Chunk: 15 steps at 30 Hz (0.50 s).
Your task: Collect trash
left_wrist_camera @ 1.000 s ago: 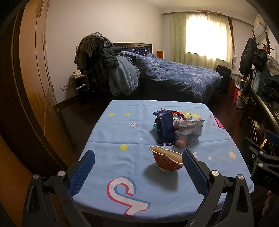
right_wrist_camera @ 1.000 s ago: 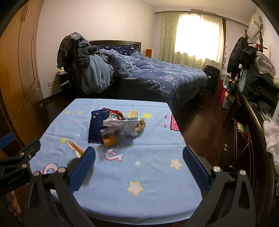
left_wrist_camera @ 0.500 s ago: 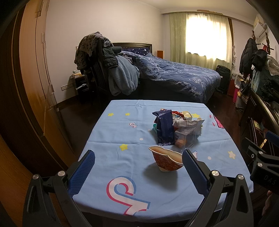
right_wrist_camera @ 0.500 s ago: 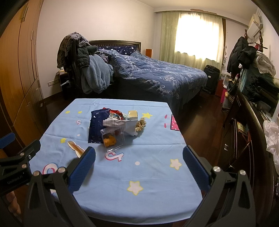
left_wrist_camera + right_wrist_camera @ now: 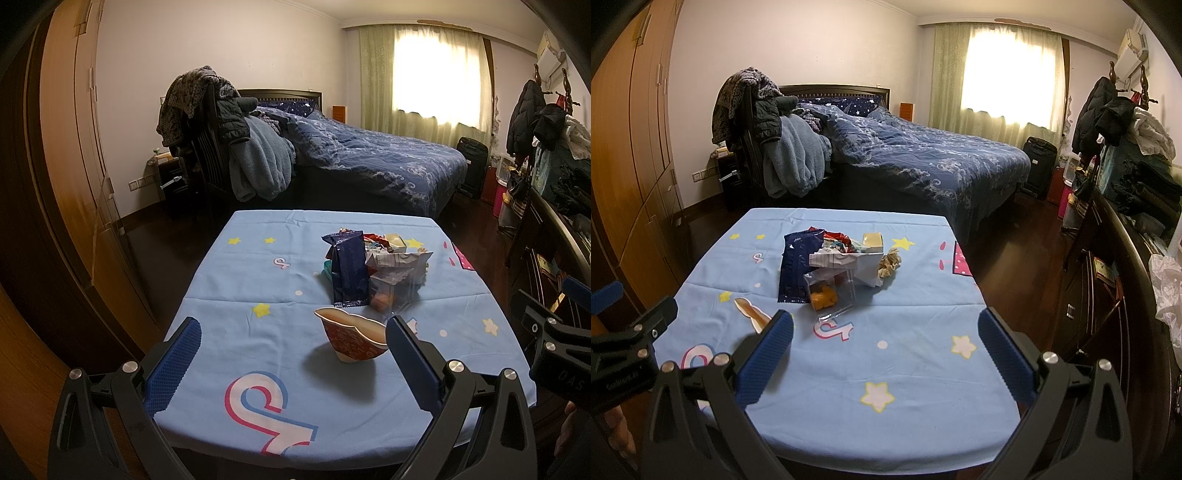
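Note:
A heap of trash lies mid-table: a dark blue wrapper point(image 5: 349, 269) point(image 5: 798, 266), a clear plastic box point(image 5: 831, 291) with orange bits, white crumpled paper point(image 5: 849, 260), a small yellow box point(image 5: 873, 242) and a brown crumpled wad point(image 5: 889, 262). A squashed red paper cup point(image 5: 352, 338) lies nearer the front edge. My left gripper point(image 5: 293, 363) is open, held over the table's front edge, the cup just inside its right finger. My right gripper point(image 5: 884, 363) is open too, over the front right of the table, nothing between its fingers.
The table wears a light blue cloth point(image 5: 236, 332) with stars. Behind it stand a clothes-laden chair point(image 5: 221, 147) and a bed point(image 5: 369, 166). Wooden wardrobes point(image 5: 66, 166) line the left; a dark dresser point(image 5: 1115, 277) with clothes runs along the right.

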Motion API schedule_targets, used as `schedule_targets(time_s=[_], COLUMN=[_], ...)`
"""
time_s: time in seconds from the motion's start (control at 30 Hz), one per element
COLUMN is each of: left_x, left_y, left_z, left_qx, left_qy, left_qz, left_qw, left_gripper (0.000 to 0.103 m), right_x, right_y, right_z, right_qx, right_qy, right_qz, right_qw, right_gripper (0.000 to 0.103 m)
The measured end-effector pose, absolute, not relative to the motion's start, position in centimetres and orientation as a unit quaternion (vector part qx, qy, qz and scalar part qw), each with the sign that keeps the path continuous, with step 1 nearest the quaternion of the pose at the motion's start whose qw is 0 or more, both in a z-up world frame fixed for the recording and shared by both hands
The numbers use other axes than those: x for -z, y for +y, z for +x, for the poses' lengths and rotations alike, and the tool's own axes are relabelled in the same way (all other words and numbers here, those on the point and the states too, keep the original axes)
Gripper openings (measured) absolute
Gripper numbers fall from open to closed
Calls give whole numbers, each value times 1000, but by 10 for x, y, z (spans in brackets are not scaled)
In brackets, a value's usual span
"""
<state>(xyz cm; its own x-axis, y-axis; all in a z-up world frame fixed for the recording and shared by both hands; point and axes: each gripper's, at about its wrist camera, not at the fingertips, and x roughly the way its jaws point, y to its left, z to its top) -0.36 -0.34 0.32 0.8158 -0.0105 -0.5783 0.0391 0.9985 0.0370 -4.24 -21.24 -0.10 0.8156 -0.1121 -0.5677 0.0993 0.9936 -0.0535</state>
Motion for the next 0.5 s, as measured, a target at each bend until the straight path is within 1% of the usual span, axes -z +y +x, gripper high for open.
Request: schedule_targets(time_s=[0.3,0.5], left_x=[-4,10], left_y=[-8,-12], left_z=[-6,-3], left_qx=[13,14], left_qy=[306,314], left_qz=[24,23], left_qw=[952,949], left_gripper=[99,99], right_x=[4,9], right_y=[-212,-213], right_z=[-38,-31], right_qx=[54,52], right_qy=[302,307], right_qz=[-10,-8], right_qw=[952,950], right_gripper=[100,100])
